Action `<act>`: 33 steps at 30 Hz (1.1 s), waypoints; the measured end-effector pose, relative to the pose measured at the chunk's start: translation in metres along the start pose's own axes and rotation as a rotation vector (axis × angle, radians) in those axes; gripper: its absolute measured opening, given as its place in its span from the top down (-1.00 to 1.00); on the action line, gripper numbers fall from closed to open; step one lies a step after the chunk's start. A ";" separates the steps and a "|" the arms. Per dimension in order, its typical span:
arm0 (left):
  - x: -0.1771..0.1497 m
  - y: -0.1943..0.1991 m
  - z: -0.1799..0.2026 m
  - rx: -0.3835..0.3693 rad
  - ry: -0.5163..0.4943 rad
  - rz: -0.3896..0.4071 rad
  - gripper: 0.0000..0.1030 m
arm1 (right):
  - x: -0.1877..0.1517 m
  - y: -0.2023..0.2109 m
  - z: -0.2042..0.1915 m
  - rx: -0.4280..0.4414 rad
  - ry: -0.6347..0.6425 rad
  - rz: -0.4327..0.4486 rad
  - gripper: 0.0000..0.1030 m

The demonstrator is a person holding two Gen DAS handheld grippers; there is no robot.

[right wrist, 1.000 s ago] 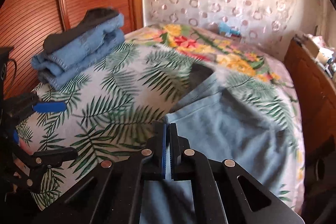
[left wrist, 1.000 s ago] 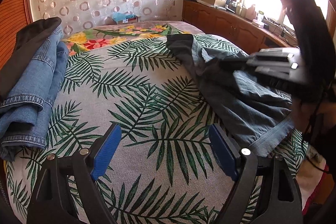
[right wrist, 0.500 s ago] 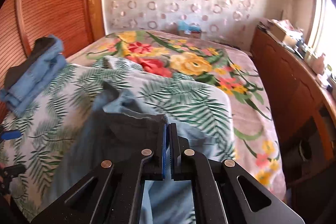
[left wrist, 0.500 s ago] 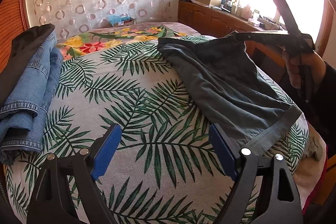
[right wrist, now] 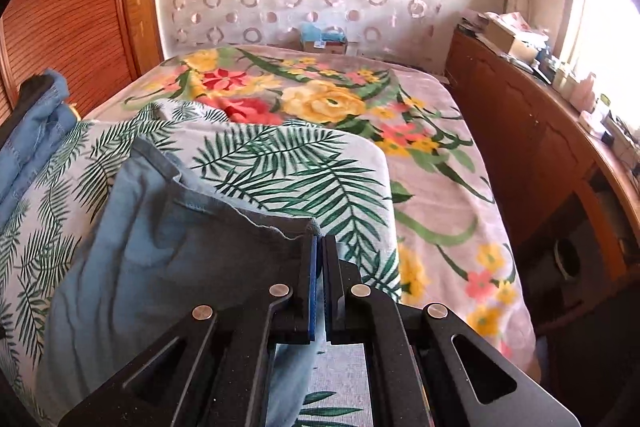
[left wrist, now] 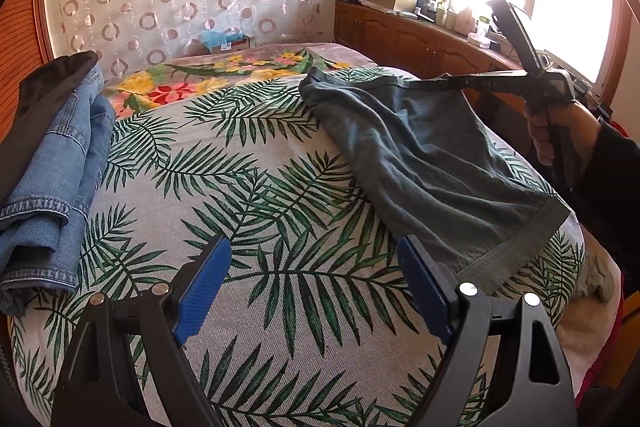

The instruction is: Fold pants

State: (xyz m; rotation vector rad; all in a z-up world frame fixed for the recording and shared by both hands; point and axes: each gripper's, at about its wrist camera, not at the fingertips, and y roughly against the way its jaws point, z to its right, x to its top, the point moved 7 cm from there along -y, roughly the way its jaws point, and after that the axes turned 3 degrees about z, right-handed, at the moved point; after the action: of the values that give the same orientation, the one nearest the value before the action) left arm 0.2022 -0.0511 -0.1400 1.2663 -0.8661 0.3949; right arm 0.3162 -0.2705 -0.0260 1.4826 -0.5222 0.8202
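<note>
Grey-blue pants [left wrist: 432, 163] lie on the right side of the palm-leaf bedspread [left wrist: 256, 195]. My right gripper [right wrist: 320, 247] is shut on the pants' far right corner [right wrist: 296, 231] and holds it a little above the bed; it also shows in the left wrist view [left wrist: 444, 83]. The pants [right wrist: 152, 267] stretch down and left from it. My left gripper [left wrist: 312, 291] is open and empty, low over the bedspread, just left of the pants' near hem [left wrist: 516, 251].
A pile of folded blue jeans [left wrist: 52, 163] with a dark garment on top lies at the bed's left side. A floral blanket [right wrist: 360, 107] covers the far end. A wooden cabinet [right wrist: 532, 131] with clutter runs along the right wall under the window.
My right gripper has swung the held corner of the pants away from the middle to the far right, spreading the pants out flatter. My left gripper has stayed open and nearly still.
</note>
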 end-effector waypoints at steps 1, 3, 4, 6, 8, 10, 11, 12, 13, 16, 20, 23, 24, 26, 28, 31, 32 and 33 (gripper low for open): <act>0.000 0.000 0.000 0.000 -0.001 0.000 -0.66 | 0.000 0.002 0.001 -0.001 -0.004 0.002 0.96; 0.000 0.000 0.001 -0.001 -0.001 0.001 -0.66 | 0.001 0.003 0.005 -0.003 -0.017 0.005 0.96; 0.000 0.000 0.001 -0.002 0.000 0.001 -0.66 | 0.000 0.001 0.005 -0.004 -0.022 0.006 0.96; 0.000 0.000 0.002 -0.004 -0.003 0.001 -0.66 | -0.002 0.000 0.005 -0.021 -0.023 -0.006 0.95; 0.000 -0.001 0.002 -0.006 -0.003 0.000 -0.66 | -0.003 -0.003 0.004 -0.025 -0.020 -0.023 0.91; 0.001 -0.002 0.003 -0.008 -0.004 -0.001 -0.66 | -0.003 -0.001 0.005 -0.041 -0.020 -0.023 0.87; 0.001 -0.002 0.004 -0.009 -0.005 -0.001 -0.66 | -0.001 0.001 0.007 -0.042 -0.023 -0.017 0.86; 0.000 -0.002 0.005 -0.010 -0.008 -0.001 -0.66 | -0.001 0.003 0.008 -0.040 -0.030 -0.014 0.81; 0.000 -0.001 0.006 -0.011 -0.009 -0.002 -0.66 | -0.001 0.005 0.009 -0.036 -0.042 -0.011 0.72; 0.000 -0.001 0.008 -0.017 -0.011 -0.001 -0.66 | -0.005 0.013 0.012 -0.010 -0.065 -0.002 0.67; 0.000 -0.002 0.013 -0.024 -0.015 -0.001 -0.66 | -0.019 0.023 0.007 0.056 -0.068 -0.002 0.67; 0.000 -0.003 0.018 -0.029 -0.021 -0.005 -0.66 | -0.035 0.029 -0.001 0.102 -0.053 -0.018 0.67; 0.000 -0.004 0.019 -0.030 -0.022 -0.006 -0.66 | -0.040 0.030 -0.002 0.113 -0.051 -0.025 0.67; 0.000 -0.005 0.022 -0.033 -0.024 -0.008 -0.66 | -0.047 0.028 -0.003 0.120 -0.043 -0.039 0.67; -0.001 -0.005 0.024 -0.034 -0.030 -0.011 -0.66 | -0.051 0.025 0.000 0.109 -0.036 -0.047 0.67; -0.002 -0.007 0.028 -0.039 -0.030 -0.017 -0.66 | -0.054 0.017 0.008 0.075 -0.047 -0.057 0.67; -0.003 -0.008 0.029 -0.043 -0.033 -0.020 -0.66 | -0.055 0.014 0.011 0.074 -0.051 -0.062 0.67; -0.004 -0.009 0.031 -0.043 -0.038 -0.022 -0.66 | -0.056 0.012 0.012 0.080 -0.057 -0.065 0.67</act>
State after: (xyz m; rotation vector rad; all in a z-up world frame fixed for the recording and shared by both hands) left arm 0.1955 -0.0826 -0.1473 1.2457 -0.8873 0.3339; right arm 0.2741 -0.2926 -0.0595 1.5925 -0.4856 0.7566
